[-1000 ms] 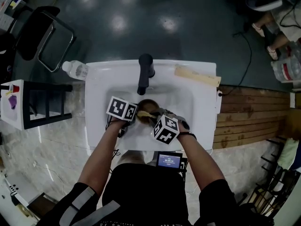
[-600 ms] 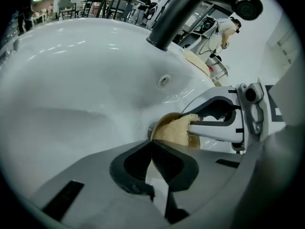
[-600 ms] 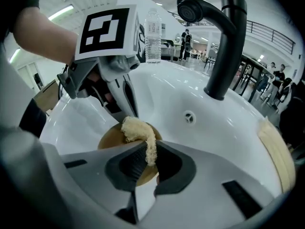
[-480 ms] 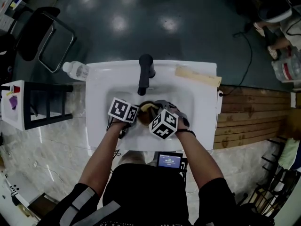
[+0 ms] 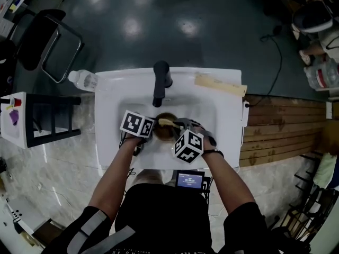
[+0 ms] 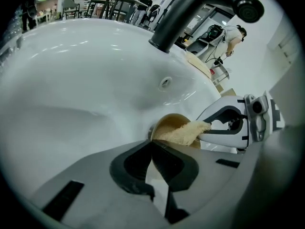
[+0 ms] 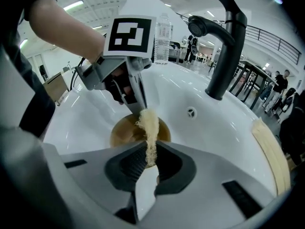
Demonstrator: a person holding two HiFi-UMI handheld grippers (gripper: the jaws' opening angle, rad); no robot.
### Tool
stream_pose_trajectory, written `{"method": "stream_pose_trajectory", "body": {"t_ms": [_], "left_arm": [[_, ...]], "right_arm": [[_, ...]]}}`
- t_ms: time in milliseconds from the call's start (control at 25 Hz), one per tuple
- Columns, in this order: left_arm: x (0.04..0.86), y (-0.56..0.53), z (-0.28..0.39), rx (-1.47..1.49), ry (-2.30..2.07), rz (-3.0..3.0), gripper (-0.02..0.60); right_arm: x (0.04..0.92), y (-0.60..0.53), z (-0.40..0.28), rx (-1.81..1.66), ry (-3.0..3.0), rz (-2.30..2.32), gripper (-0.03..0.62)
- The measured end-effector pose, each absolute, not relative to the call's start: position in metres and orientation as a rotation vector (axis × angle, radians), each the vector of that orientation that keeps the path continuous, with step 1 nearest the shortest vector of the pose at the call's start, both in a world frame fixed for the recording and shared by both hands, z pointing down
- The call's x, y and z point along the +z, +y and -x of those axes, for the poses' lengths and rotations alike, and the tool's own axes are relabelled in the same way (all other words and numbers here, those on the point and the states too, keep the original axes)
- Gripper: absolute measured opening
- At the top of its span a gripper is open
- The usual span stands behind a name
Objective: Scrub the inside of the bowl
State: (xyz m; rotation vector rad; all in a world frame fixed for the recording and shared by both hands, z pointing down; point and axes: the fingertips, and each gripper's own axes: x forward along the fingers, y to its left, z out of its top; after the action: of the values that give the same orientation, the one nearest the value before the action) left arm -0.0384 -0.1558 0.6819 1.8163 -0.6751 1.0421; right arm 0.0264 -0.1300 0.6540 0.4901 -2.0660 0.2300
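While the person stands over the white sink (image 5: pixel 114 97), the brown bowl (image 7: pixel 124 131) sits in the basin, on the person's side of the black faucet (image 5: pixel 160 81) and near the drain opening. The left gripper (image 6: pixel 152 144) has its jaws drawn almost together, pinching the bowl's near rim and holding it in place. The right gripper (image 7: pixel 150 162) is clamped narrowly on a pale yellow scrubbing pad (image 7: pixel 148 128), which shows edge-on in the right gripper view. The pad sticks out past the jaw tips and reaches down into the bowl's inside. In the left gripper view the pad lies across the bowl's opening, with the right gripper's jaws just beside the rim. Both grippers point steeply down, and their marker cubes sit close together above the basin in the head view. A clear plastic bottle (image 5: pixel 83 79) lies at the sink's far left corner. A beige strip (image 5: pixel 220 85) rests on the rim to the right of the faucet.
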Motion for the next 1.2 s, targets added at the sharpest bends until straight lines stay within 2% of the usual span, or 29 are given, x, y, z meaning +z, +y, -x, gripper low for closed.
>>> {"method": "stream_pose_trajectory", "body": {"t_ms": [800, 1200], "left_arm": [[0.681, -0.161, 0.039, 1.039, -0.707, -1.813, 0.012], [0.680, -0.158, 0.039, 1.072, -0.696, -1.829, 0.012]], "right_arm": [[0.669, -0.084, 0.016, 0.334, -2.068, -0.164, 0.040], [0.667, -0.122, 0.004, 0.411, -2.088, -0.388, 0.040]]}}
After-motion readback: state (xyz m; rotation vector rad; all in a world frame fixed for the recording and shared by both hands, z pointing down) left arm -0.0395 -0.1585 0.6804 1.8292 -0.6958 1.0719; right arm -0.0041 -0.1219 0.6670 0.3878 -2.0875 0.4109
